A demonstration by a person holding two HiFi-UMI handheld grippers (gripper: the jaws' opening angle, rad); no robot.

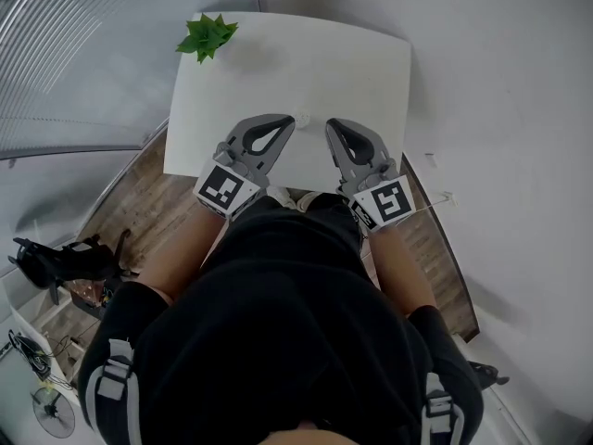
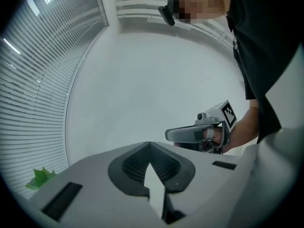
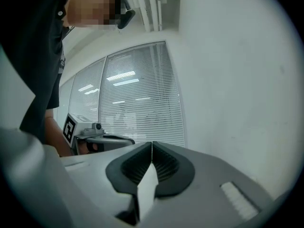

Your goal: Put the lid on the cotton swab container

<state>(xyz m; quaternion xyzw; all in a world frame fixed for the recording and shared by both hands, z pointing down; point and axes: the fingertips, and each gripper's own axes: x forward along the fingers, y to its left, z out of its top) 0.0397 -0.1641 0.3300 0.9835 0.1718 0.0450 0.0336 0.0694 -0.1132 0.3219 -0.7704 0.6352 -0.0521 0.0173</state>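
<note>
Both grippers point up and away from the white table (image 1: 371, 72), side by side over its near edge. My left gripper (image 1: 289, 121) is shut, jaws meeting at the tip with nothing between them (image 2: 149, 144). My right gripper (image 1: 331, 123) is also shut and empty (image 3: 152, 144). A small pale round thing (image 1: 301, 117), perhaps the cotton swab container, lies on the table between the two tips; it is too faint to make out a lid. Each gripper view shows the other gripper: the right gripper (image 2: 199, 133) and the left gripper (image 3: 97, 136).
A green potted plant (image 1: 208, 33) stands at the table's far left corner and shows as leaves (image 2: 42, 178) in the left gripper view. Window blinds (image 3: 137, 99) run along the left side. A black object (image 1: 56, 262) sits on the wooden floor at left.
</note>
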